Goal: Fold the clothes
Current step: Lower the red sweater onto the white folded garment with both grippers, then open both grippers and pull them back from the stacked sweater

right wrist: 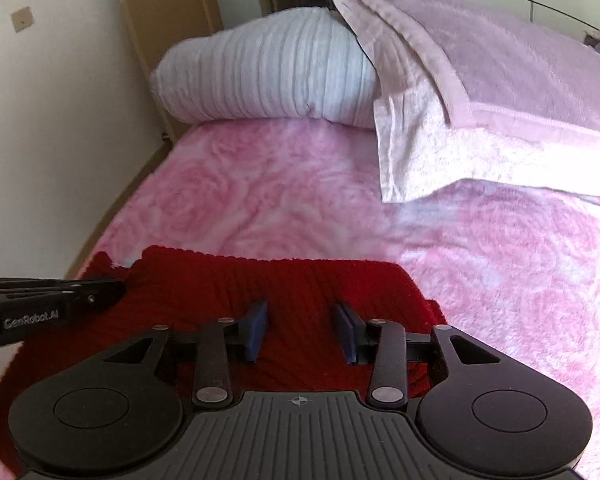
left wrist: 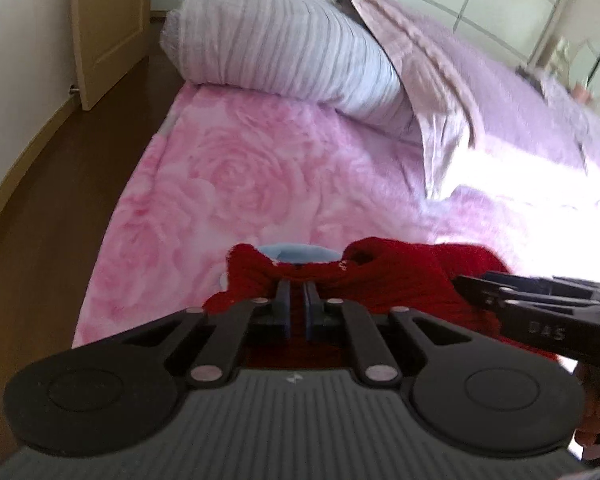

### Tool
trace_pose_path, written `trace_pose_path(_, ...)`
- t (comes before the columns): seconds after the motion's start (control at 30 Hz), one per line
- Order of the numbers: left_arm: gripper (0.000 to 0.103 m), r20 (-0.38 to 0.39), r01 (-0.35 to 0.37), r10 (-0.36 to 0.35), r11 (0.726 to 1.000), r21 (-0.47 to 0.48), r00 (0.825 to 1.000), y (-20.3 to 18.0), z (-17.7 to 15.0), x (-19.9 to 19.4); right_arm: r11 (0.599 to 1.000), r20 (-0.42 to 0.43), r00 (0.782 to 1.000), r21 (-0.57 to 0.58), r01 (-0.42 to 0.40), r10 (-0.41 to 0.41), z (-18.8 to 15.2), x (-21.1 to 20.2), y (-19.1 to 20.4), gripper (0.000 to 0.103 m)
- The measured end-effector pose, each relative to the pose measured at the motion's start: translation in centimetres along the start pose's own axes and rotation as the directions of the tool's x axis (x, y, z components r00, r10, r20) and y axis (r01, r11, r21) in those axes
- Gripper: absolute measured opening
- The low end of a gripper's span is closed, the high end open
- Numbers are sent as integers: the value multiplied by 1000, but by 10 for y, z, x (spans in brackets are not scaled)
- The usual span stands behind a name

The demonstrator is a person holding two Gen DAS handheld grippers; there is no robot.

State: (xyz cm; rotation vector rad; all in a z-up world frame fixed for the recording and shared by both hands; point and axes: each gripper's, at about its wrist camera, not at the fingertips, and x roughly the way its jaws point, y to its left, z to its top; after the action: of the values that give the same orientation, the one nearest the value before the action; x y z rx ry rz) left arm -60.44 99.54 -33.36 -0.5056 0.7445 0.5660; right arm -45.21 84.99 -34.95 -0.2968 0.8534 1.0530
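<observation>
Mid-fold on a red ribbed knit garment [right wrist: 284, 292], lying near the front edge of the bed with the pink rose-patterned plush blanket [left wrist: 236, 176]. Left gripper [left wrist: 298, 286] clenched on a bunched edge of the red knit, with a scrap of pale blue fabric [left wrist: 300, 252] peeking just beyond the pinch. Right gripper [right wrist: 302, 330] poised over the flat red panel with jaws parted, blue pads [right wrist: 256, 328] standing apart and nothing pinched between them. Judged to be the carrying-over stage: one edge gathered, the far side not yet secured. Next move likely calls for closing the right gripper on the matching edge, then drawing both across level and together so the fold lands square. Beyond, a white striped rolled duvet [right wrist: 268, 76] and a folded lilac blanket [right wrist: 500, 60], well apart.
</observation>
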Motion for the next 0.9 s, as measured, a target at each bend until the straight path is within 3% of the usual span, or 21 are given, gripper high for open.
trace_pose_path(0.13, 6, 68, 16, -14, 1000, -21, 998, 1, -10, -51, 999, 57, 998, 43, -20, 18, -13, -55, -5, 40)
trace_pose_path(0.33, 6, 7, 61, -61, 998, 11, 998, -30, -57, -96, 997, -8, 998, 38, -63, 63, -56, -108, 15, 40)
trace_pose_path(0.43, 7, 4, -3, 3, 999, 39, 1000, -38, -78, -89, 998, -61, 997, -11, -55, 54, -75, -94, 28, 40)
trace_pose_path(0.67, 9, 2, -96, 96, 995, 30, 995, -50, -80, -89, 994, -133, 991, -99, -38, 25, -78, -72, 39, 40)
trace_pose_path(0.83, 11, 18, -214, 213, 976, 46, 977, -76, -71, -135, 998, -115, 992, -48, -51, 45, -76, -114, 29, 40)
trace_pose_path(0.9, 25, 24, -253, 252, 967, 26, 967, -85, -75, -158, 997, -123, 991, -51, -50, 44, -83, -137, 26, 40)
